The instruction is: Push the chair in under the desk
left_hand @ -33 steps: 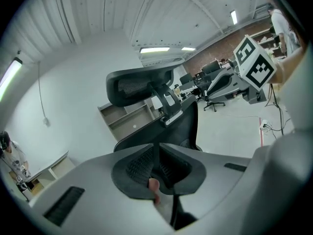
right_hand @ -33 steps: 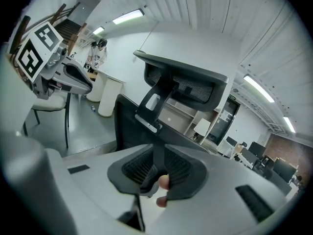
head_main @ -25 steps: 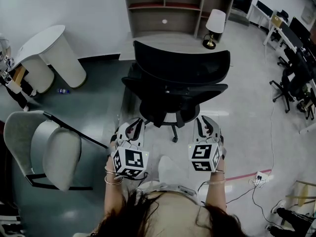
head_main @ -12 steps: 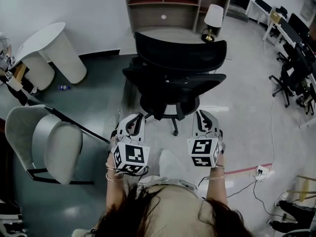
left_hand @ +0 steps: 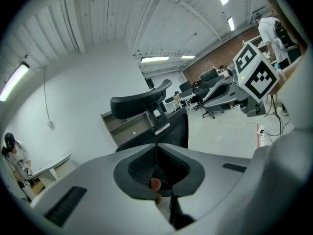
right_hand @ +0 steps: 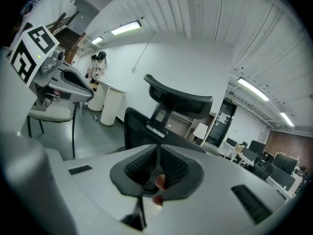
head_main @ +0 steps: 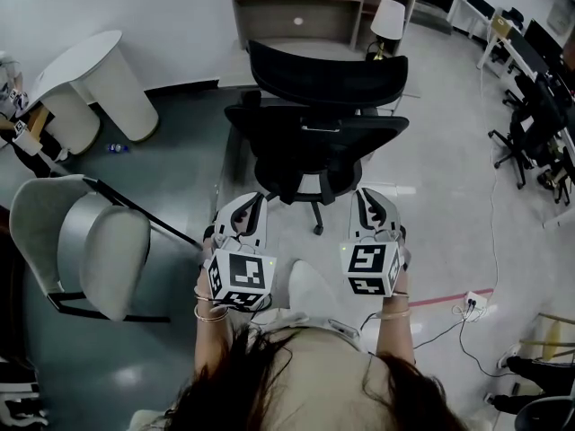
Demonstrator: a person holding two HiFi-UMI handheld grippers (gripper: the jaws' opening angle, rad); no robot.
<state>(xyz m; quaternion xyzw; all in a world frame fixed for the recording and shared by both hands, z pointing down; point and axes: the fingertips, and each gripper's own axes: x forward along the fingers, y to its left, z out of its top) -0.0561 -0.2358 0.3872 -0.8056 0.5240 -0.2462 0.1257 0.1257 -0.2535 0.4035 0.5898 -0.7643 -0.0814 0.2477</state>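
Observation:
A black office chair (head_main: 314, 142) with a headrest (head_main: 328, 74) stands in front of me, its back turned my way. My left gripper (head_main: 247, 215) and right gripper (head_main: 370, 209) hover side by side just behind the lower edge of the backrest; I cannot tell whether they touch it. In the left gripper view the jaws (left_hand: 156, 168) are shut with nothing between them and the chair (left_hand: 168, 129) rises just beyond. The right gripper view shows the same: shut, empty jaws (right_hand: 157, 170) with the chair (right_hand: 139, 129) ahead. I cannot make out a desk for certain.
A grey cushioned chair (head_main: 90, 259) stands at my left. A white round-ended table (head_main: 90, 88) is at far left, an open shelf unit (head_main: 305, 7) and a lamp (head_main: 388, 21) behind the chair. Dark office chairs (head_main: 530, 133) and a power strip with cables (head_main: 472, 305) are at right.
The black chair has rolled a little farther from me toward the shelf unit, and both grippers have followed close behind it.

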